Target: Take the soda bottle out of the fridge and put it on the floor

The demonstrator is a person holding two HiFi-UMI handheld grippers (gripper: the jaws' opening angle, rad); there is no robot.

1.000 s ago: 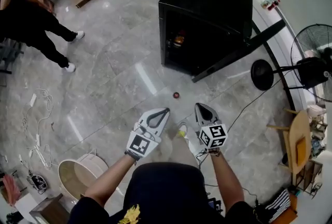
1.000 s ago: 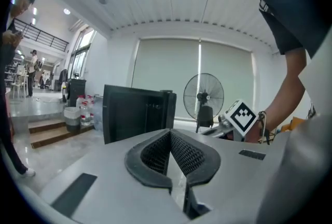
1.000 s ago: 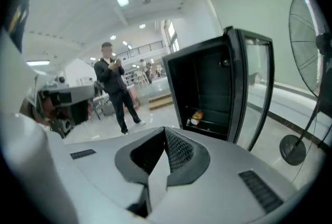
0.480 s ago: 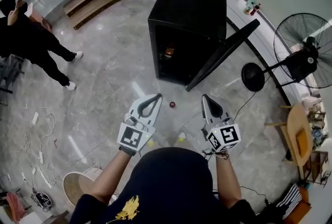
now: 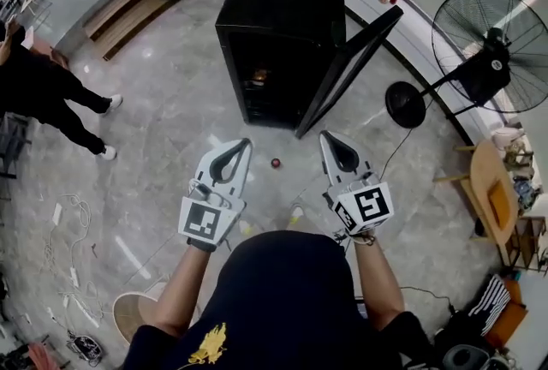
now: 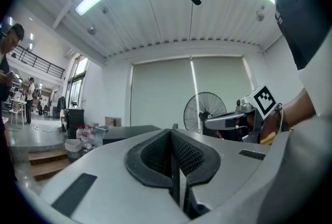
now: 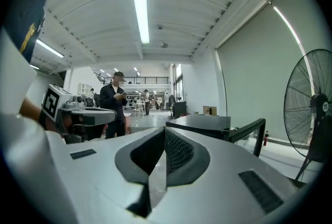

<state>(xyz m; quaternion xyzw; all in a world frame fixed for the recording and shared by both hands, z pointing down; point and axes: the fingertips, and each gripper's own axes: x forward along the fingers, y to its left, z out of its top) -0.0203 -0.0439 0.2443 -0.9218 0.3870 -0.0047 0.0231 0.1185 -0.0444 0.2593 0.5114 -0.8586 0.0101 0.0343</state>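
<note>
The black mini fridge [image 5: 282, 13] stands on the floor ahead of me with its door [image 5: 349, 68] swung open to the right. Something orange [image 5: 257, 77] glows on a shelf inside; I cannot make out the soda bottle clearly. My left gripper [image 5: 236, 151] and right gripper [image 5: 329, 146] are held side by side, pointing level at the fridge and well short of it. Both are shut with nothing between the jaws. The left gripper view shows its shut jaws [image 6: 174, 137] and the fridge top [image 6: 129, 130]. The right gripper view shows its shut jaws [image 7: 165, 135], the fridge [image 7: 199, 122] and its door [image 7: 254, 132].
A small red object [image 5: 276, 163] lies on the marble floor between the grippers and the fridge. A standing fan [image 5: 484, 43] is at the right, with a wooden chair [image 5: 490, 205] behind it. A person in black [image 5: 43, 90] stands at the left. Cables [image 5: 68, 231] and a round basket [image 5: 137, 313] lie at lower left.
Both grippers have risen and now point level at the fridge. The head view has shifted, so the fridge sits more to the left and the fan shows fuller.
</note>
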